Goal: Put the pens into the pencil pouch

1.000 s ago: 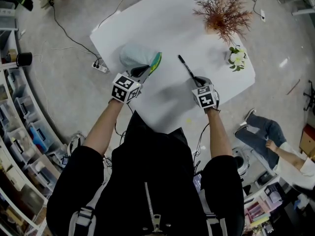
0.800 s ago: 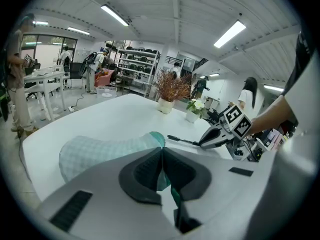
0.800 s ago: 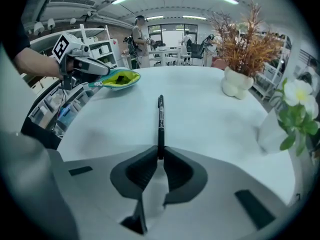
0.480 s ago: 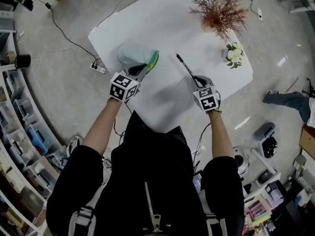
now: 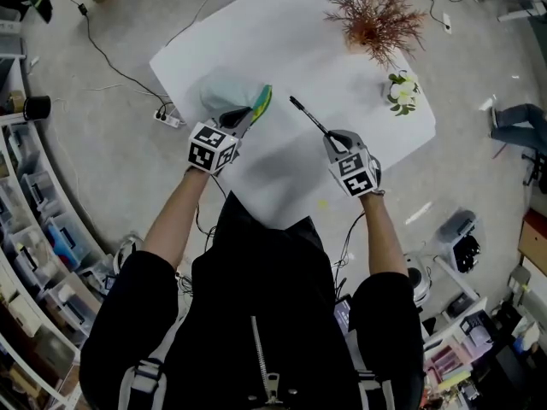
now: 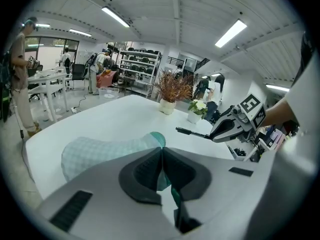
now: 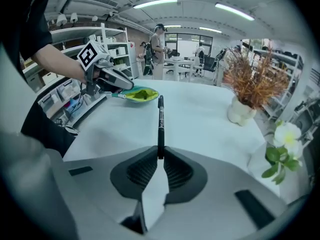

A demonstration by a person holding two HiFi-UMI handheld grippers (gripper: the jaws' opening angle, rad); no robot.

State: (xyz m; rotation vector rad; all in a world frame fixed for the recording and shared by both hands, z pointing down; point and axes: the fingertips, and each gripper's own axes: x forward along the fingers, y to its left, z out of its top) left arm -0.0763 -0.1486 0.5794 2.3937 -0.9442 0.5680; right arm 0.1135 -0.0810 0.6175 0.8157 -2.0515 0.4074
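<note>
Progress on the pen: the right gripper (image 7: 160, 156) has its jaws clamped on the back end of the black pen (image 7: 160, 119) and holds it off the white table (image 5: 291, 41). Compared with a second ago it's swung left, so the tip now aims at the pouch instead of hanging over mid-table.

The left gripper (image 6: 162, 156) hasn't budged. Its jaws are pressed together on the green lip of the pale checked pouch (image 5: 220, 90), which lies on the left part of the table with its mouth facing the pen. The tip is near the opening but not in yet. My read is that the pickup is done and the feed-in comes next.

Further back, a dried plant (image 5: 376, 20) and some white flowers (image 5: 400, 92) sit well apart from all this.

No readable writing anywhere. The marker cubes (image 5: 211, 148) show only black-and-white squares, and the faint print on the pen barrel is too small to read.
</note>
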